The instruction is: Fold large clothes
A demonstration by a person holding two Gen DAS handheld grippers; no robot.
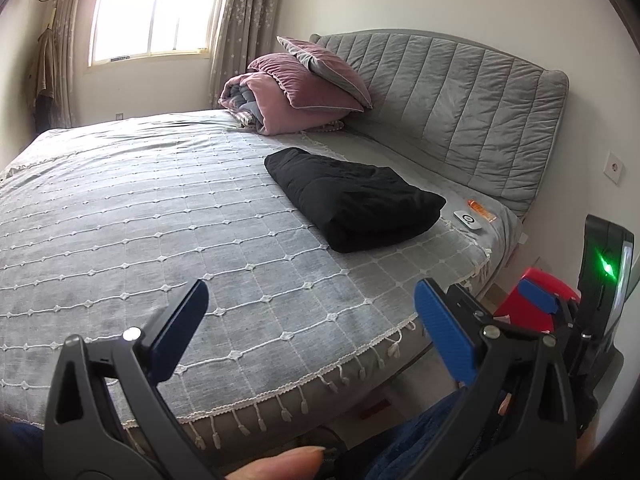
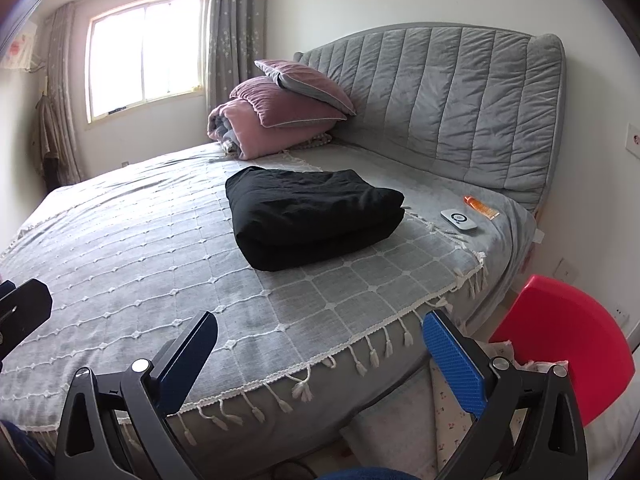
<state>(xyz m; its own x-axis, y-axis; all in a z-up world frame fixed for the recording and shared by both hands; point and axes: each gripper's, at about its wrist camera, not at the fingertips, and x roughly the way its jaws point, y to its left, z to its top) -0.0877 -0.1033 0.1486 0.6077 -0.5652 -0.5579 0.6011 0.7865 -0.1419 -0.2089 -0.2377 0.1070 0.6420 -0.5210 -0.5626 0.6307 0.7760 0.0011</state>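
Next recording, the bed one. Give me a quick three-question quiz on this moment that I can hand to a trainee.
1. True or false: the black garment lies spread flat and unfolded across the bedspread.
2. Multiple choice: which two small things lie on the bed near the headboard, beyond the garment? A) an orange tube and a white device; B) a book and a mug; C) a pair of scissors and a cap.
3. Fill in: the left gripper and the right gripper are both ____, holding nothing.

Key
1. False: it sits as a folded bundle.
2. A.
3. Open.
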